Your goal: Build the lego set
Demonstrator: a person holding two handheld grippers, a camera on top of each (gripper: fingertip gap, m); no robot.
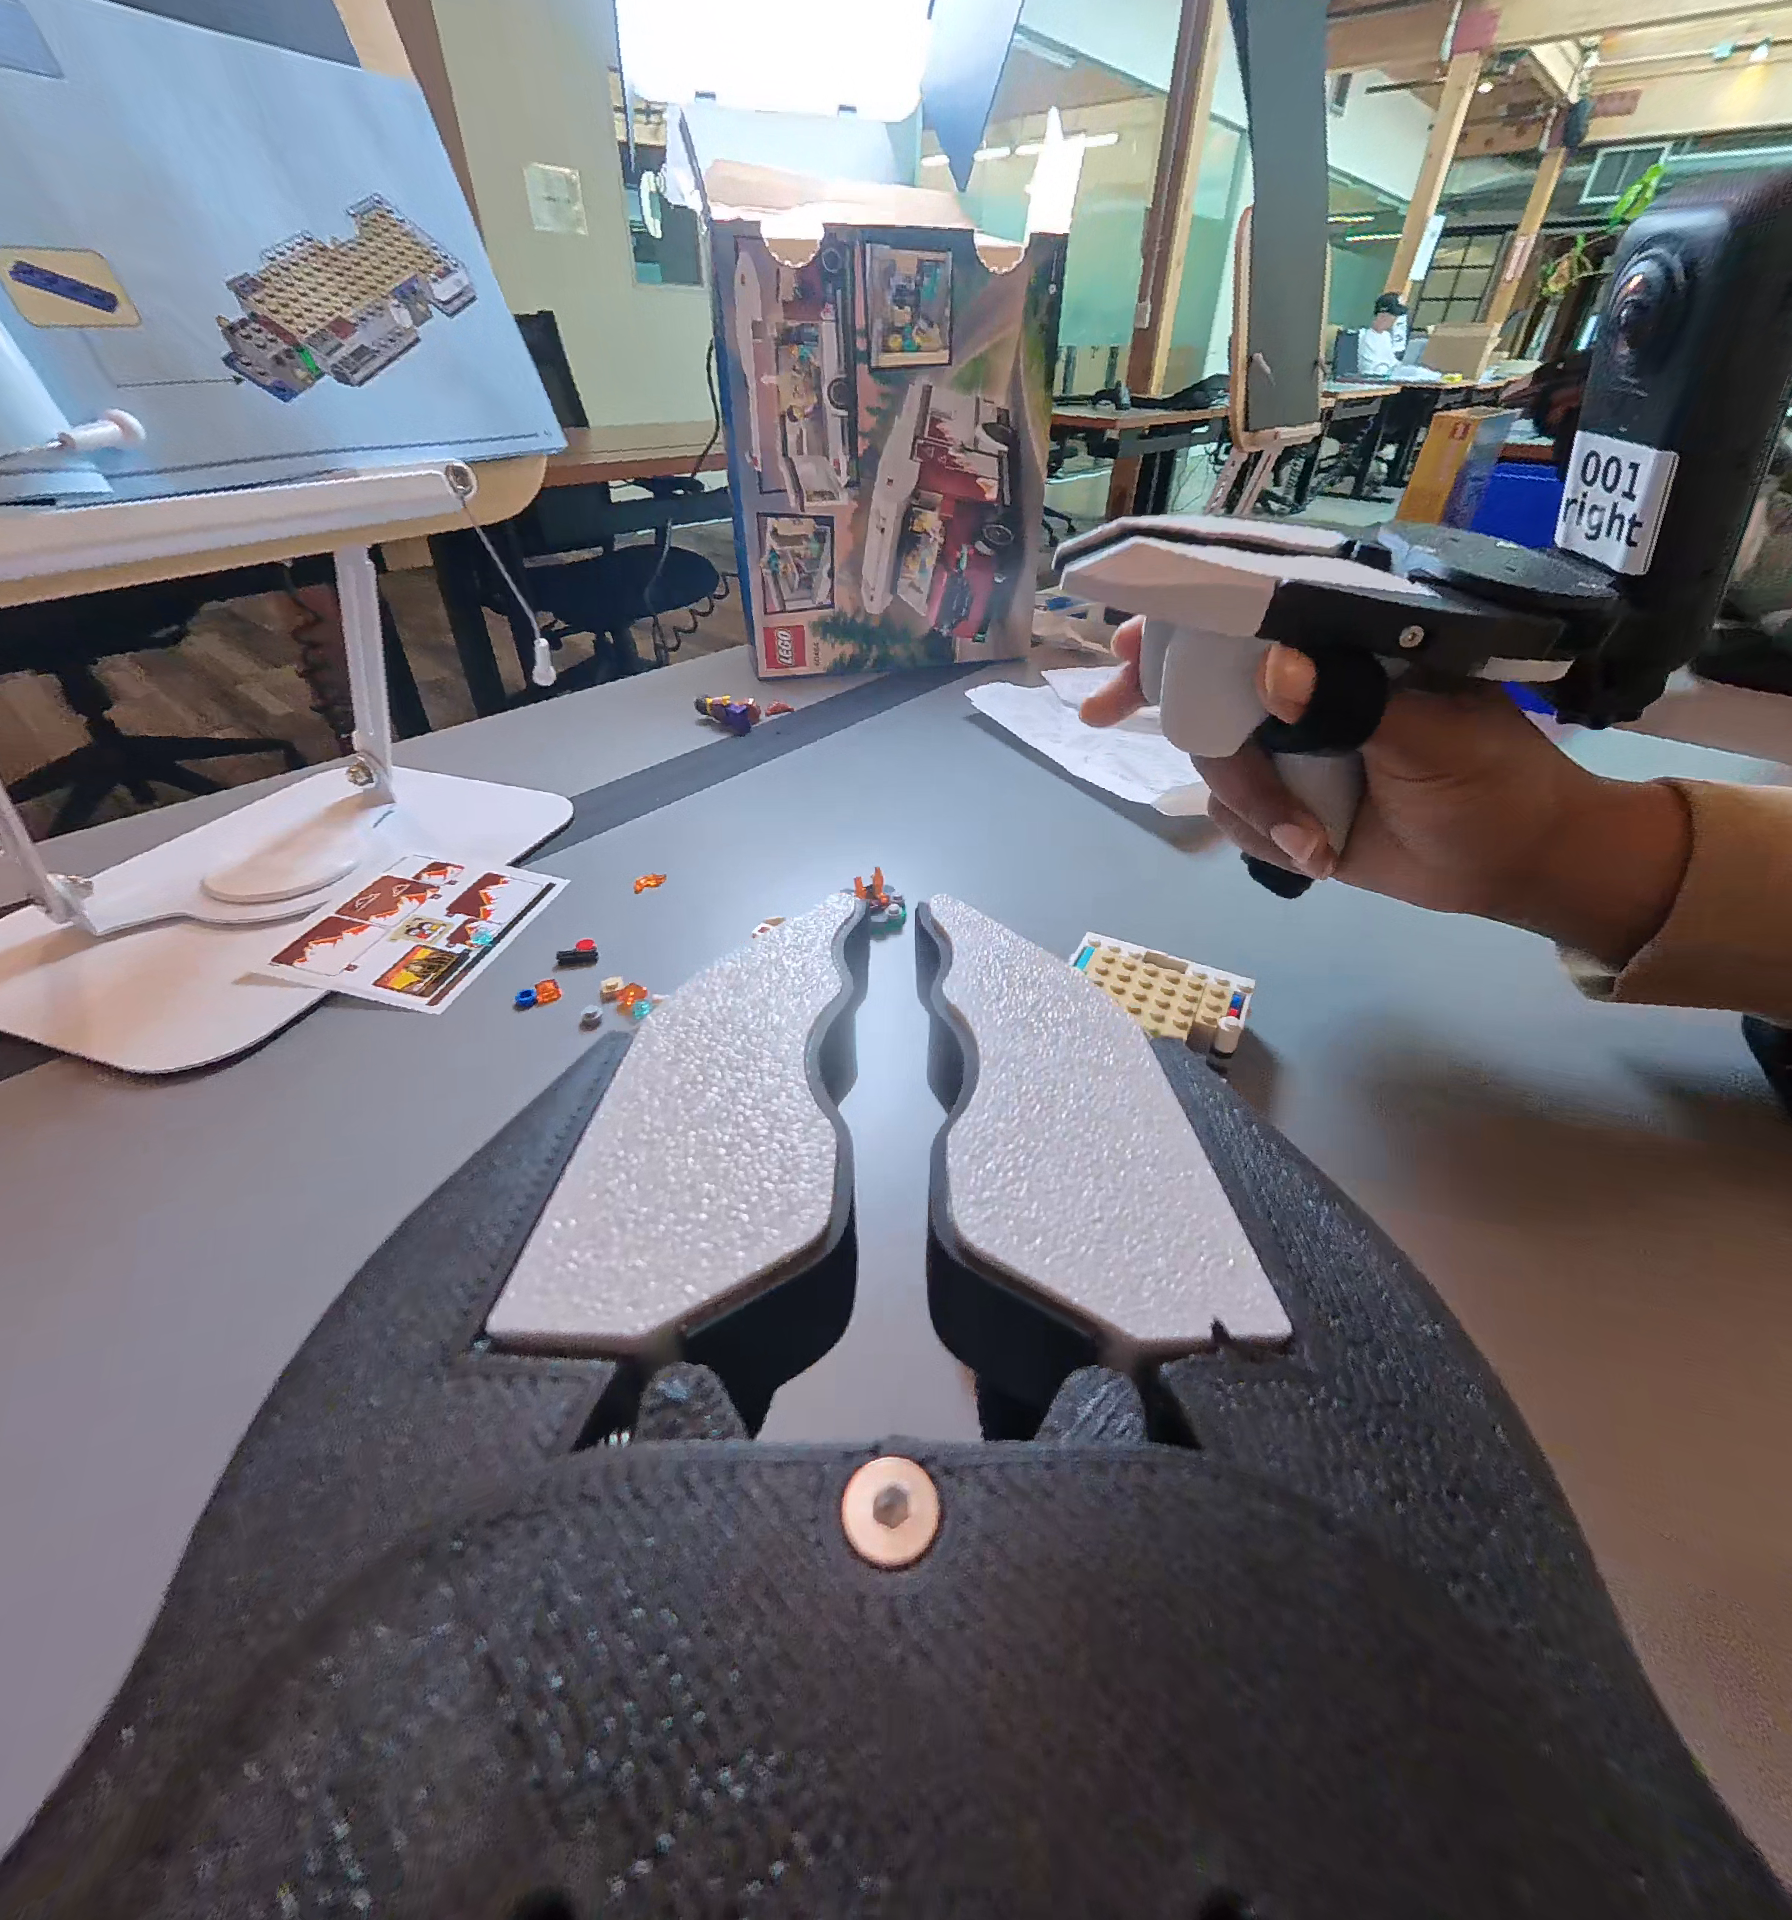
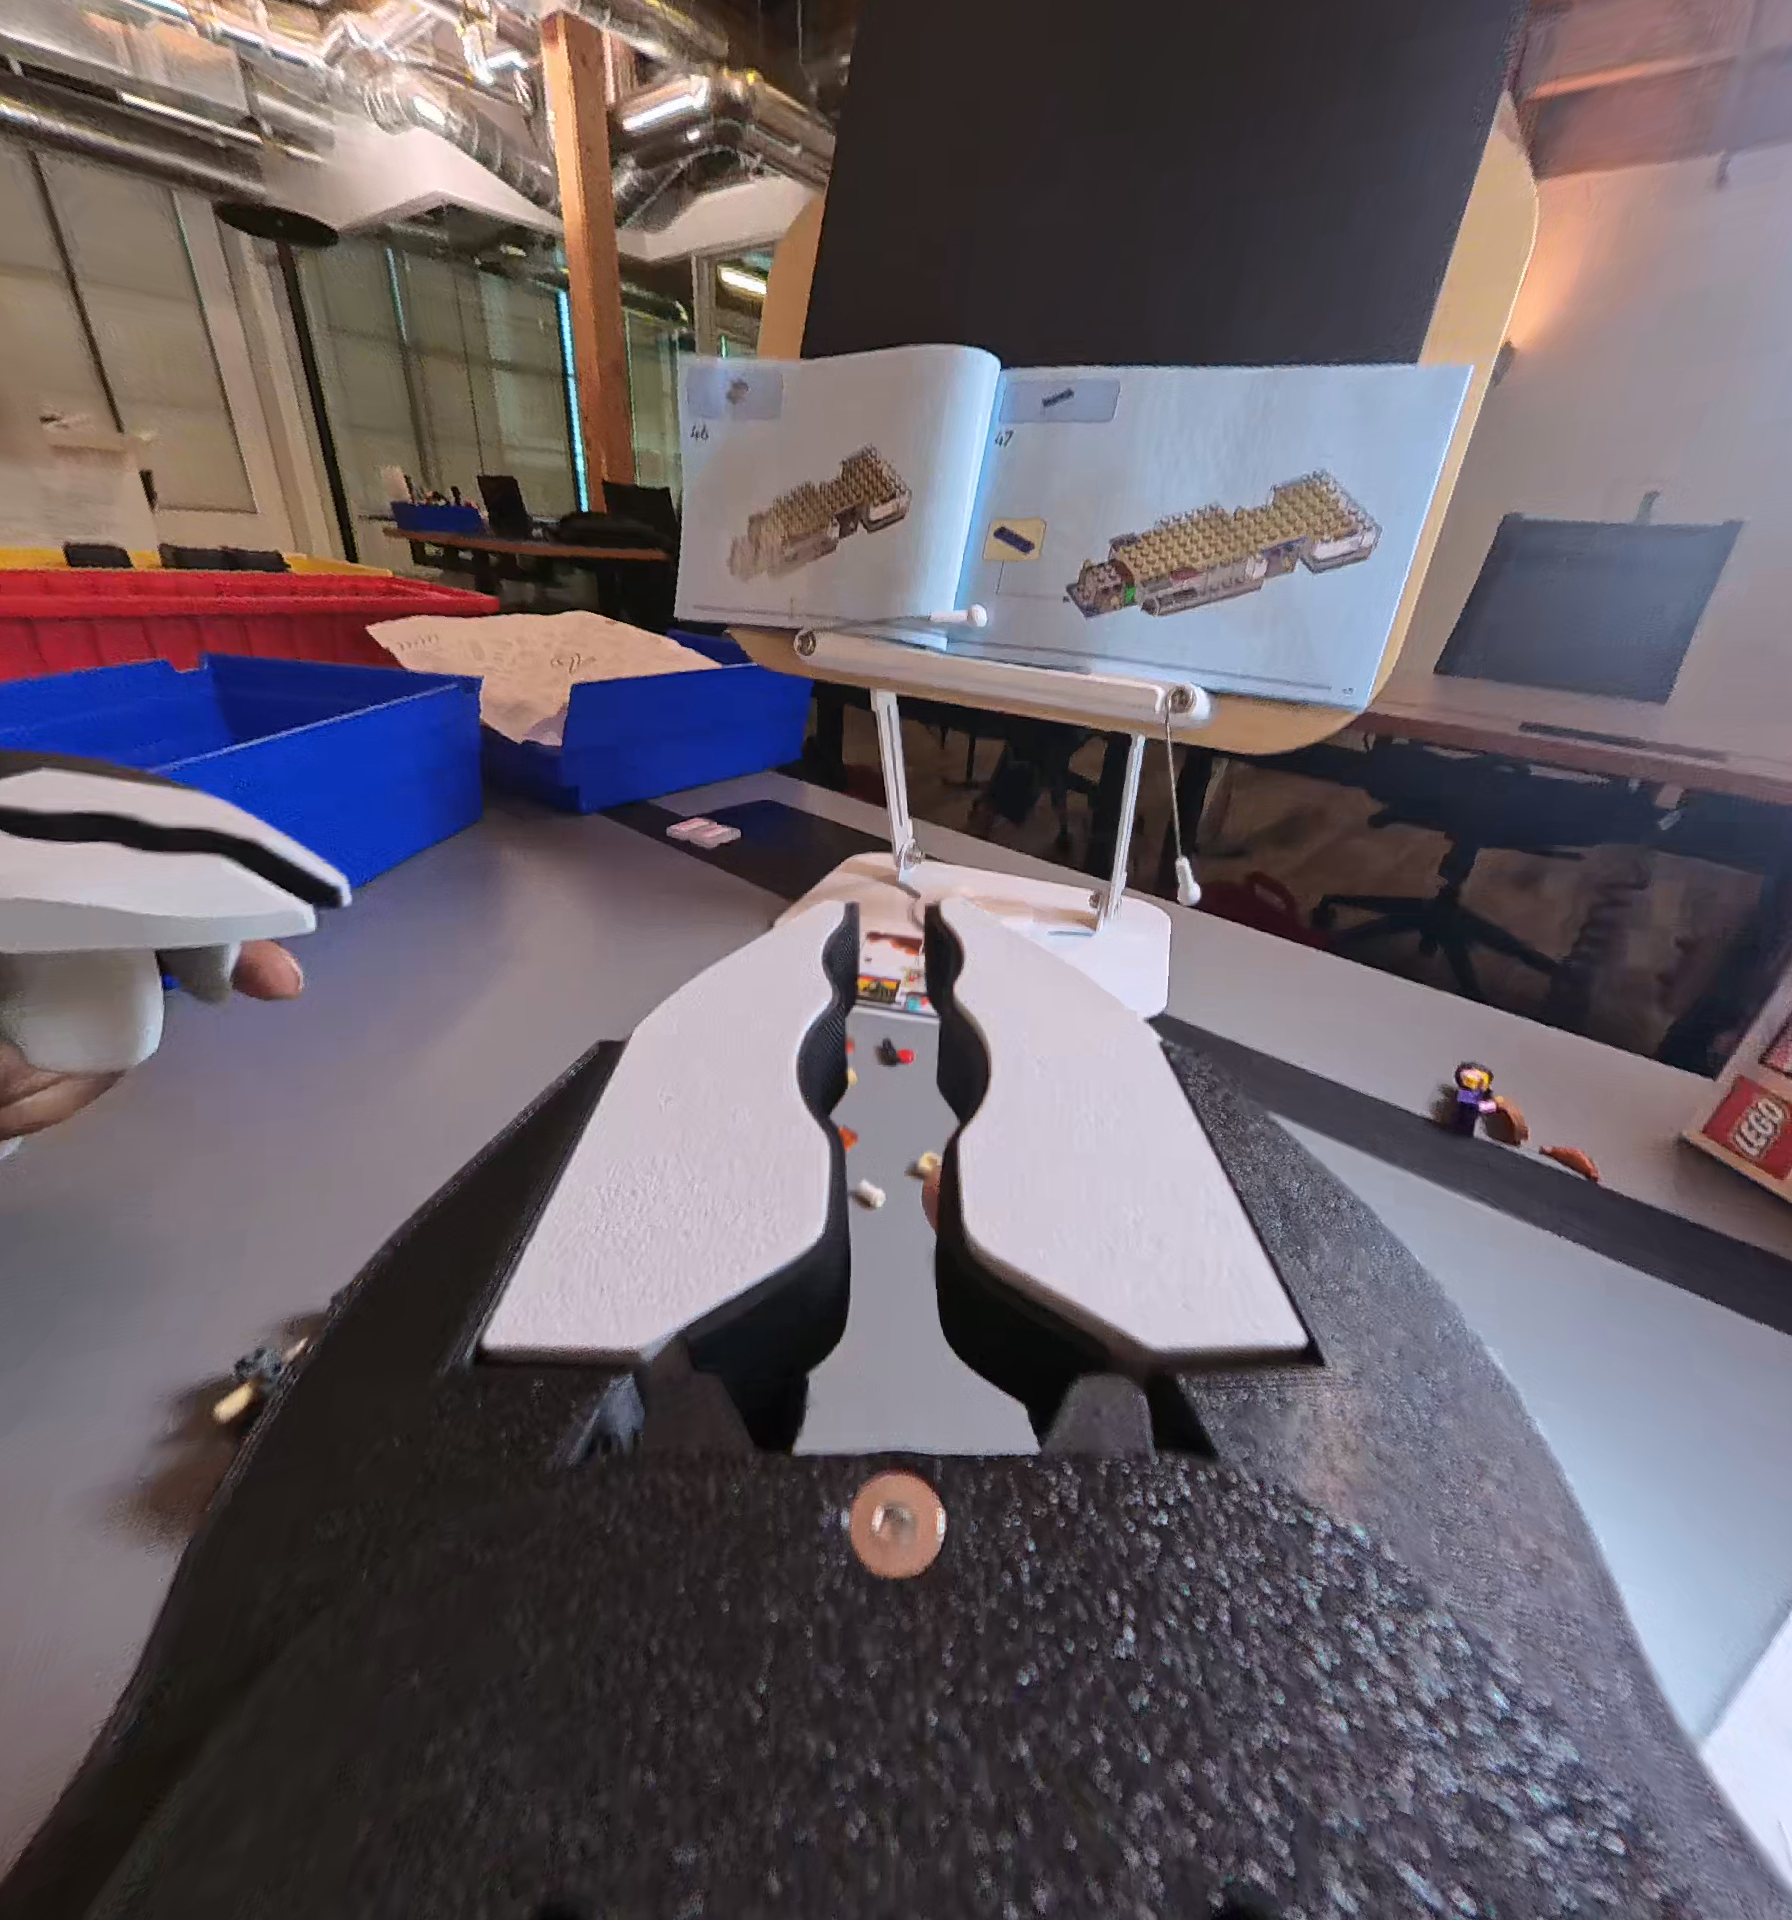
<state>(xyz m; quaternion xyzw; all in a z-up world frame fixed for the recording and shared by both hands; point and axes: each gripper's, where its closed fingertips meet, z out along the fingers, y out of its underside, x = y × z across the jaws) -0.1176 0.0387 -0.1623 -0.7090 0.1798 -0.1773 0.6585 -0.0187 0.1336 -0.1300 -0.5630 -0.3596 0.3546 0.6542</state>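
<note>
Above the grey table, both the left gripper and right gripper hang slightly parted and bare; only the left view shows the tan brick plate nearby, only the right shows blue bins at the far-left edge.

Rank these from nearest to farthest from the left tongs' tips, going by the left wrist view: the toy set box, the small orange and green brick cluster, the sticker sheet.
1. Small orange and green brick cluster: on the grey table just beyond the tips of the left tongs.
2. Sticker sheet: off to the left, by the white stand's base.
3. Toy set box: upright at the table's far side.
</note>
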